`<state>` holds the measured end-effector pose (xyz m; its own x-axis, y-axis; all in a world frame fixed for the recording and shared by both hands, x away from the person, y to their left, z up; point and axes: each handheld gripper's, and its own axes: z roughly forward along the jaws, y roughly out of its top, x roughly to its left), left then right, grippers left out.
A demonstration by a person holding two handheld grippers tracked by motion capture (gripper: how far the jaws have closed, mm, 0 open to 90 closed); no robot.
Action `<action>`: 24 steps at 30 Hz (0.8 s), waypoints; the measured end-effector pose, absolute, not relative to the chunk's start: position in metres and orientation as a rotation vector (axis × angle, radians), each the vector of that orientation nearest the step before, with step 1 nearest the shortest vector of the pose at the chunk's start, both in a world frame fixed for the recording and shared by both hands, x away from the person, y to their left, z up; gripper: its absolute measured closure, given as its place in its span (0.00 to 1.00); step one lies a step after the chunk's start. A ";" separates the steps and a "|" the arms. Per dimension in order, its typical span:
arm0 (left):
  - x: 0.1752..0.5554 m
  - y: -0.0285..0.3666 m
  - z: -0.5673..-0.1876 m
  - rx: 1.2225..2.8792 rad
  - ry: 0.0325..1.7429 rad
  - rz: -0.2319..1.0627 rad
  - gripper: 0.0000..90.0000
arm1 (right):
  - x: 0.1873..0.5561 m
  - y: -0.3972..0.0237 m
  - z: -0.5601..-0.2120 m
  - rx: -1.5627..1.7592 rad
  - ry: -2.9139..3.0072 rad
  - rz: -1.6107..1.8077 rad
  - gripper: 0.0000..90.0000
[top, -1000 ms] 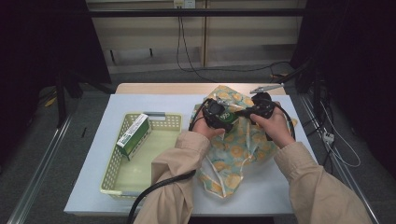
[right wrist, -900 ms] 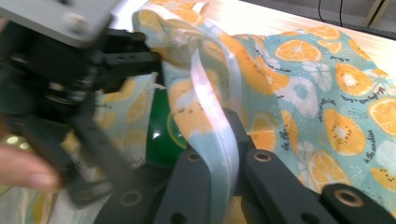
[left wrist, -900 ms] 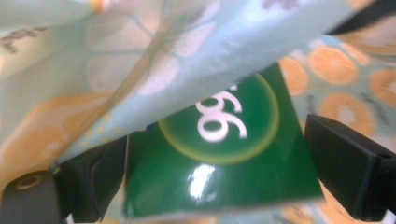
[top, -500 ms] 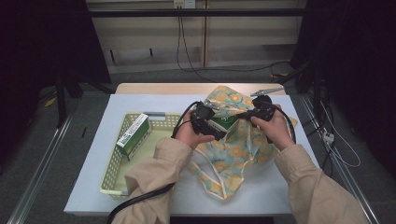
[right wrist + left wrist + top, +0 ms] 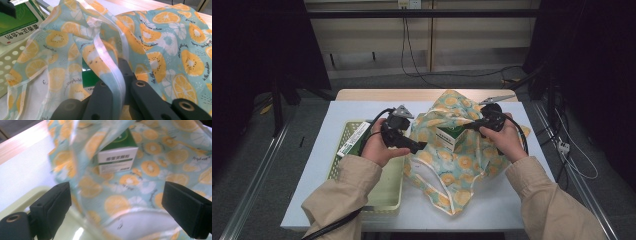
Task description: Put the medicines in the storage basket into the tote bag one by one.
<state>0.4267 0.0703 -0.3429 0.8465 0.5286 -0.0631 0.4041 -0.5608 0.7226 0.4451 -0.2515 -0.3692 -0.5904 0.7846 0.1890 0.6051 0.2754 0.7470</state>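
Note:
A fabric bag (image 5: 462, 165) printed with orange slices lies on the white table, its mouth held up. A green-and-white box (image 5: 451, 138) stands inside it, also clear in the left gripper view as the box (image 5: 117, 157). My right gripper (image 5: 473, 125) is shut on the bag's white hem (image 5: 117, 75) and keeps the mouth lifted. My left gripper (image 5: 418, 146) hovers open just left of the bag, between it and the basket; its jaws (image 5: 120, 205) stand wide with nothing between them. A second green-and-white box (image 5: 354, 140) lies in the basket.
The pale green basket (image 5: 384, 195) sits at the table's left, its perforated wall (image 5: 7, 65) close beside the bag. Black cables trail from both grippers. The white table cover (image 5: 337, 115) ends near the basket's left side; dark floor and rails surround the table.
My left gripper has drawn back to the left, out of the bag's mouth, and risen a little. The box stays in the bag. The right gripper has held still on the hem.

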 end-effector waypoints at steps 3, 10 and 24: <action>0.426 0.083 -0.342 2.232 0.687 0.217 0.10 | 0.445 -0.251 -0.369 1.288 2.330 1.204 1.00; 0.425 0.111 -0.347 2.243 0.716 0.229 0.11 | 0.445 -0.252 -0.369 1.291 2.332 1.206 1.00; 0.427 0.155 -0.351 2.228 0.808 0.266 0.11 | 0.445 -0.254 -0.369 1.290 2.327 1.206 1.00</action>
<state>0.4271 0.1553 -0.3509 0.7803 0.6232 -0.0523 0.4697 -0.5288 0.7069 0.4450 -0.2540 -0.3688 -0.5902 0.7855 0.1860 0.6048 0.2777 0.7464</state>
